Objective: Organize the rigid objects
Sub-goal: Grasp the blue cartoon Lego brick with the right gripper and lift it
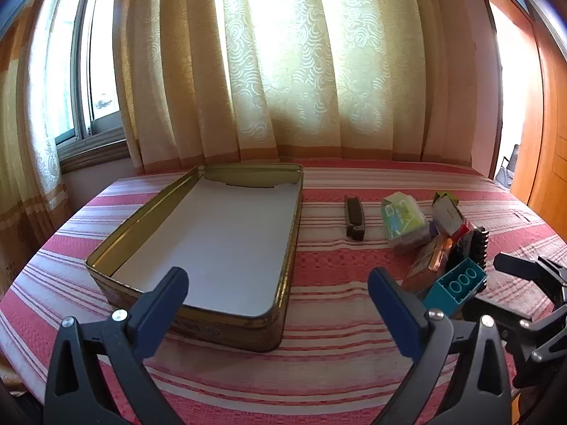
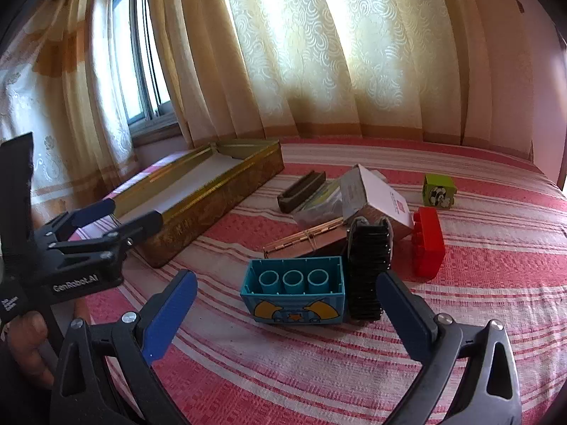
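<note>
An open gold tin (image 1: 106,258) with a white floor lies on the striped cloth; my left gripper (image 1: 278,283) hovers open over its near end, nothing between its fingers. In the right wrist view the tin (image 2: 219,191) sits at the left. A pile of small objects lies to its right: a teal toy block (image 2: 294,290) on its side, a black brush (image 2: 366,269), a red brick (image 2: 428,242), a white-grey carton (image 2: 375,198), a wooden box (image 2: 312,241), a dark comb (image 2: 301,191) and a green cube (image 2: 439,191). My right gripper (image 2: 287,292) is open, just before the teal block.
The left gripper (image 2: 106,219) and the hand holding it show at the left of the right wrist view. Curtains and a window stand behind the table. The red-and-white striped cloth (image 1: 319,372) covers the table, with bare cloth near the front edge.
</note>
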